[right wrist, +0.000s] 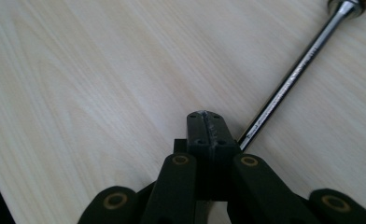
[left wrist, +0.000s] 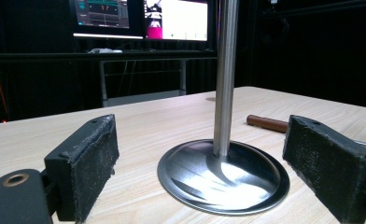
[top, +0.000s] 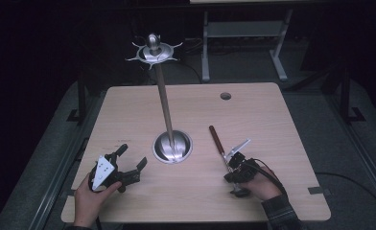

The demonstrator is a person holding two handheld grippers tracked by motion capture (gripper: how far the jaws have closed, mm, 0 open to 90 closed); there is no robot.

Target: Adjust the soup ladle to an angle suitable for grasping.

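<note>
High view looks down on table (top: 128, 110); gripper views sit low, close, sharing its top w/ it.

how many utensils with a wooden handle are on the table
1. The brown wooden-handled utensil with a metal shaft lies flat right of the tall metal stand's round base, its shaft end at the right gripper. Others hidden seem unlikely.

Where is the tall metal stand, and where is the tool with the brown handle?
Metal stand (top: 172, 146): high view, on its round shiny base.
Tool (top: 215, 135): high view, on its brown handle.
Right tongs (right wrist: 206, 129): right gripper view, jaws closed together beside the tool's metal shaft.
</note>
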